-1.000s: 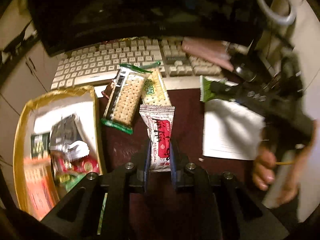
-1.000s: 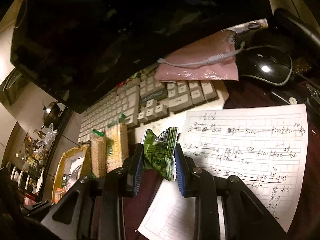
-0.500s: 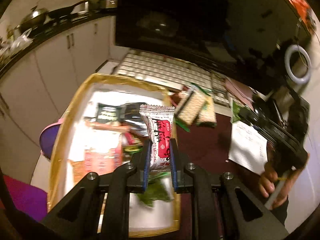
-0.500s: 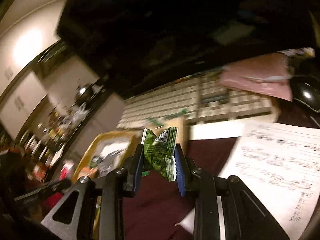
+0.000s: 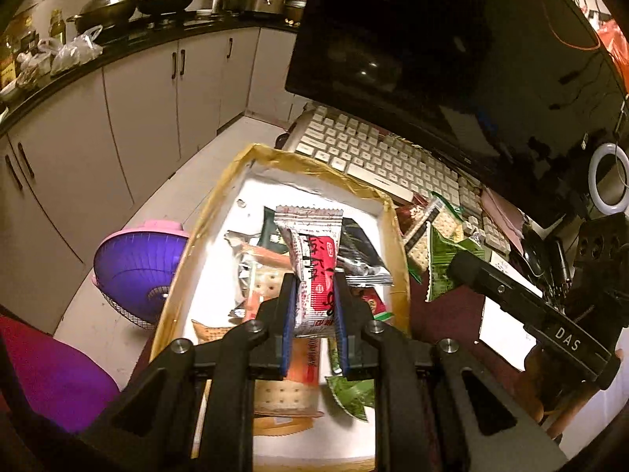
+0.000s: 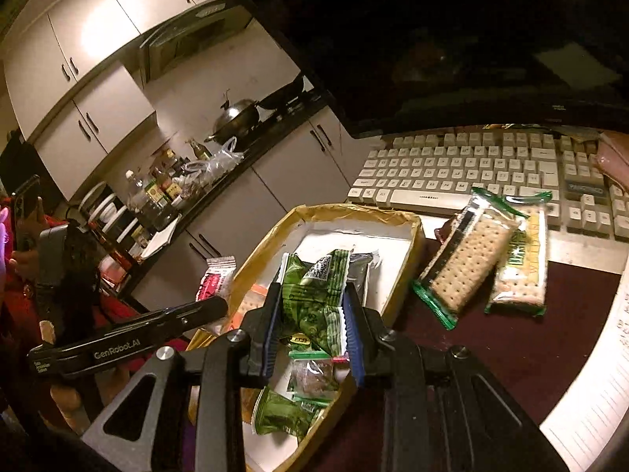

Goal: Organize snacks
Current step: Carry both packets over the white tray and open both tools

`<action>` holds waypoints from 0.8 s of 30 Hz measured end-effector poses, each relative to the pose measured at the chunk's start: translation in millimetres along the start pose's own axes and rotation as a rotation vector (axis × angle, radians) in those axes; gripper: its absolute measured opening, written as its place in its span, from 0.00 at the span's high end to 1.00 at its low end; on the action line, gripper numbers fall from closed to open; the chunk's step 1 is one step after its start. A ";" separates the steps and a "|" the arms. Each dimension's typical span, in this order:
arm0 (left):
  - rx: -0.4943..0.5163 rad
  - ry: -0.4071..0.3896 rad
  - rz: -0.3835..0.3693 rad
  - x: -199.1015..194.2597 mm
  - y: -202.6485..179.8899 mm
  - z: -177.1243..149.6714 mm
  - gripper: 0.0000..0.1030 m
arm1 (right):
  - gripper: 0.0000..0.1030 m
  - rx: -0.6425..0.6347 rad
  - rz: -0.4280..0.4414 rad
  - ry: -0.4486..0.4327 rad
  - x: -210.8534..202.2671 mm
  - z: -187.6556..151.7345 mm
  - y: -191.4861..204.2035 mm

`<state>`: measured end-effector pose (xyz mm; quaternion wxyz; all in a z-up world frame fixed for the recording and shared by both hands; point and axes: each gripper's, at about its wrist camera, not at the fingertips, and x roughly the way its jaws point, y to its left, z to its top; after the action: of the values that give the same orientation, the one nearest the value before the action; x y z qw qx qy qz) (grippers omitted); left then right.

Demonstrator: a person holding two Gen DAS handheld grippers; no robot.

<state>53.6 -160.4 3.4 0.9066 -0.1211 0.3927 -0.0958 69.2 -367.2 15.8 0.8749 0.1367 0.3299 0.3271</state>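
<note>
Left gripper [image 5: 313, 308] clamps a red-and-silver packet [image 5: 310, 263] at frame centre, over the box [image 5: 397, 244]; right gripper [image 6: 312, 324] clamps a green packet [image 6: 314, 299] above the same box. Risk: both arms crowd one box; a release near its rim could spill onto the maroon desk [image 6: 511, 354]. Right: crackers [image 6: 468, 263], keyboard [image 6: 471, 165]; kitchen cabinets upper left.

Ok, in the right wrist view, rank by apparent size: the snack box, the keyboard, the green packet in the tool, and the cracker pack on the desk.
1-2. Keyboard and snack box: too close to rank.
3-4. Cracker pack and green packet: look alike, and the packet's nearness inflates it.
</note>
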 end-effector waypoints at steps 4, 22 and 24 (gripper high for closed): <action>-0.007 0.015 0.002 7.1 5.0 0.1 0.81 | 0.72 0.009 -0.009 0.016 5.9 0.8 0.7; -0.049 0.029 0.058 23.3 25.3 1.5 0.66 | 0.68 0.087 -0.067 0.122 67.5 13.9 -5.6; -0.049 0.000 0.072 18.0 25.4 1.4 0.47 | 0.58 0.082 -0.074 0.086 56.2 17.6 -2.8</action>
<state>68.7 -140.9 -15.6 0.9063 -0.1293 0.3989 -0.0533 114.2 -332.5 0.3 0.8650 0.1459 0.3852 0.2866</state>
